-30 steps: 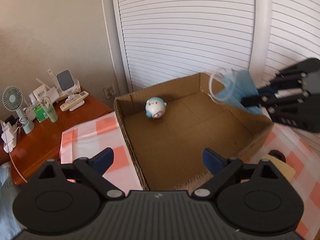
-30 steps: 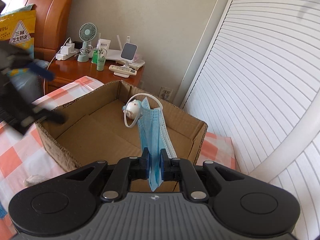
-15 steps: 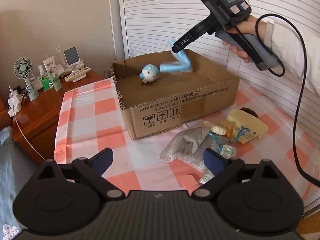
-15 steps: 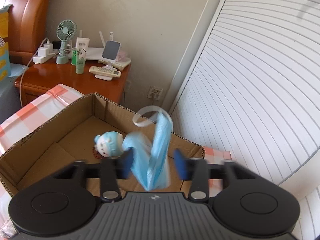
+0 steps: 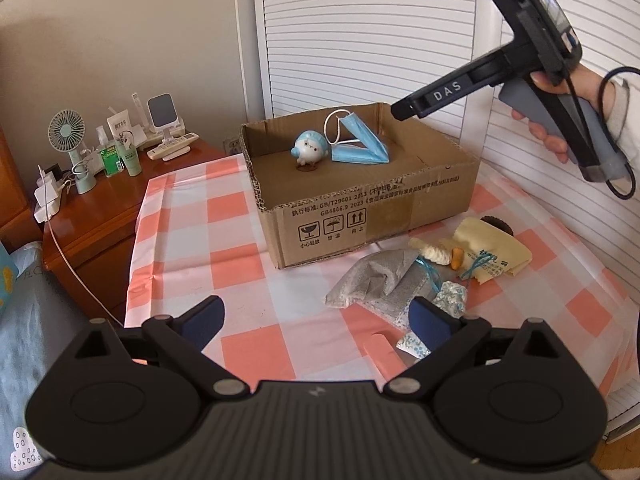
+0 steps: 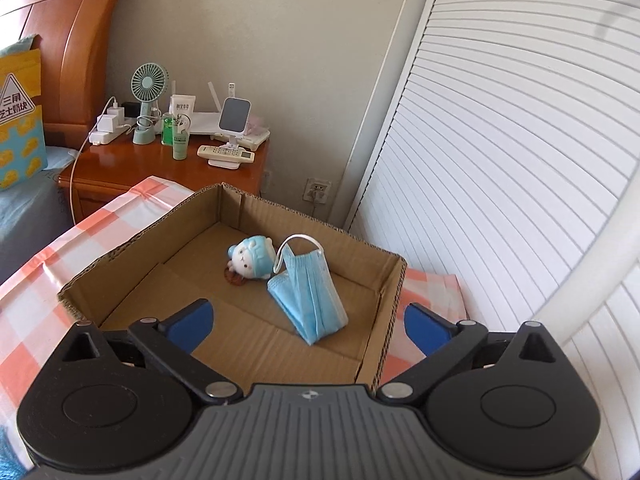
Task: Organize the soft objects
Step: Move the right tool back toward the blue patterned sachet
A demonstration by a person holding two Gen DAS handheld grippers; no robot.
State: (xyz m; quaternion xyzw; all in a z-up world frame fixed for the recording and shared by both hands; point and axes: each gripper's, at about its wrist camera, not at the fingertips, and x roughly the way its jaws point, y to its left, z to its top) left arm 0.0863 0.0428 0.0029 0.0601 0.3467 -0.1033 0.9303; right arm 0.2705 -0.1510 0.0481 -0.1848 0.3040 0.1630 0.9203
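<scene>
Blue face mask (image 6: 310, 298) is seen lying folded on the floor of the cardboard box (image 6: 230, 208), ahead of the right gripper (image 6: 306, 322) and between its two blue pads, but lower down, w/ nothing touching it. One white ear loop is stuck up in the air. Just beside the mask, on its left, a small round toy (image 6: 253, 261) w/ a blue cap is laid, touching the loop end.

Right gripper's jaws are opening wide and nothing is held btwn them. In the left cam view it is seen held up over the box's far right corner by a hand (image 5: 560, 120).

Left gripper (image 5: 318, 320) is held open too, w/ nothing btwn its pads. It is kept low over the pink and white checked cloth (image 5: 240, 272), well back from the box. Near its right pad a grey pouch (image 5: 380, 280) is laid, w/ some small wrapped bits by it. A bit further off, a yellow cloth (image 5: 494, 248) is seen, close to the box's front wall.

Past the box on the left, a wooden side table (image 6: 160, 168) is seen, w/ a green fan (image 6: 148, 84) and a remote (image 6: 226, 154) on it.
</scene>
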